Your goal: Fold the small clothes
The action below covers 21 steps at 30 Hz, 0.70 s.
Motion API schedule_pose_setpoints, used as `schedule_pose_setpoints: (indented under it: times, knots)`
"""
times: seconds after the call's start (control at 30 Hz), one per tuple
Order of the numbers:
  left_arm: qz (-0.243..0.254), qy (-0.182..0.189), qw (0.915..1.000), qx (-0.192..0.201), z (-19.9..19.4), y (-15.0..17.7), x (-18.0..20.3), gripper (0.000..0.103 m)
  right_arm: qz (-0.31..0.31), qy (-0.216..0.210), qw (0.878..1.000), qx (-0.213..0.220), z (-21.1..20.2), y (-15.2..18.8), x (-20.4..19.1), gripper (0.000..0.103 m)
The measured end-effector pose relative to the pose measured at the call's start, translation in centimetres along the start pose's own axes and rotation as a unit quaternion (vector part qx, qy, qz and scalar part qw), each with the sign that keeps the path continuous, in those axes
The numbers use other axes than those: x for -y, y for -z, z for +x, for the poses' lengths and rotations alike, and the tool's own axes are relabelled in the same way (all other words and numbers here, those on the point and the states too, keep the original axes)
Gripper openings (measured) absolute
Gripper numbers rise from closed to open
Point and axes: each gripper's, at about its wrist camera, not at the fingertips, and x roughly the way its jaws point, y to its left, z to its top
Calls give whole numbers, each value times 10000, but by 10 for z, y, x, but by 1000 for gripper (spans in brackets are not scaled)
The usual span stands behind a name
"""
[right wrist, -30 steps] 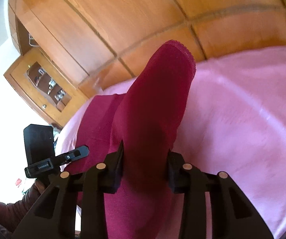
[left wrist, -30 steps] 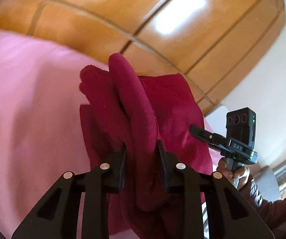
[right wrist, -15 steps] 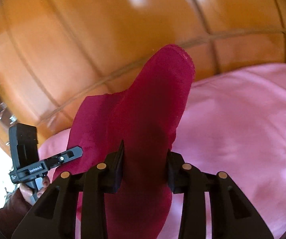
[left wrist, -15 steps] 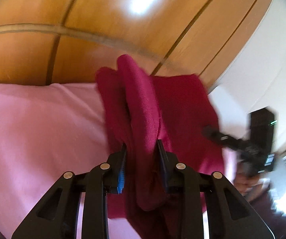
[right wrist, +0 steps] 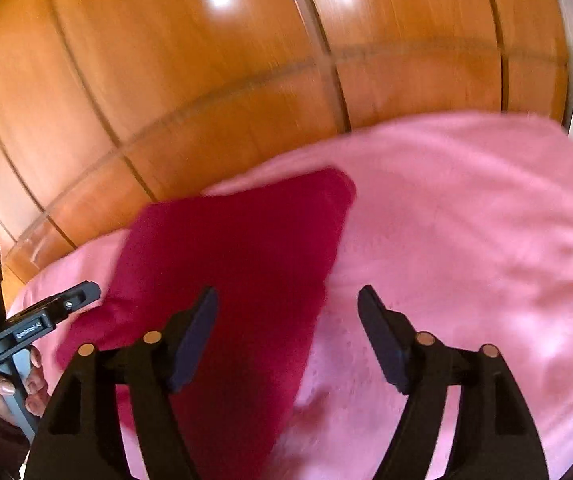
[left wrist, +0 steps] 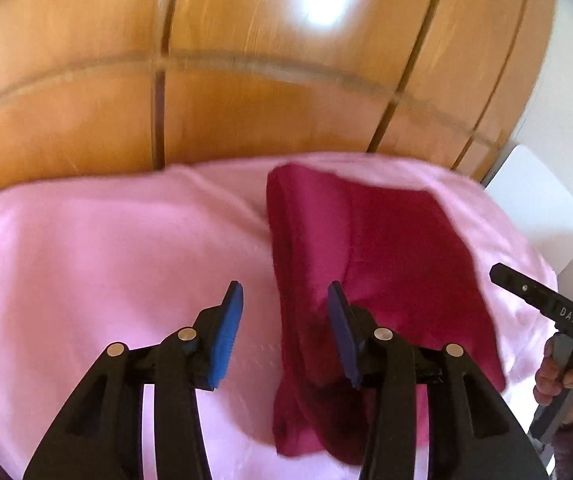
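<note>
A dark red cloth lies folded on the pink blanket. My left gripper hovers over the cloth's near left edge. Its jaws are opening: the left blue pad is clear of the fabric and the right finger is above it. In the right wrist view the same cloth lies left of centre. My right gripper is opening over the cloth's near right edge, and neither pad presses on it. A person's hand holds the right gripper's handle, and another hand holds the left one.
Glossy wooden cupboard panels rise right behind the blanket's far edge. A white piece of furniture stands past the blanket's right end. Bare blanket stretches to the right of the cloth.
Both grippers were shut on the raised red cloth. Now their jaws stand apart and the cloth has dropped flat onto the blanket. Both views have swung across the cupboard.
</note>
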Motion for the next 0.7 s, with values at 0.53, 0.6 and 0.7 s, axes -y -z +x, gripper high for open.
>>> schedule_pose_setpoints:
  times: [0.53, 0.6, 0.7]
  knots:
    - [100, -751, 9968, -256, -8, 42, 16, 49, -850, 502, 9939, -482, 10, 54, -93, 59]
    - [21, -722, 9974, -66, -31, 47, 16, 56, -756, 565, 9953, -212, -11, 54, -99, 77]
    - [-34, -875, 9958, 251, -60, 58, 18, 72, -571, 772, 9953, 139, -36, 60, -106, 93]
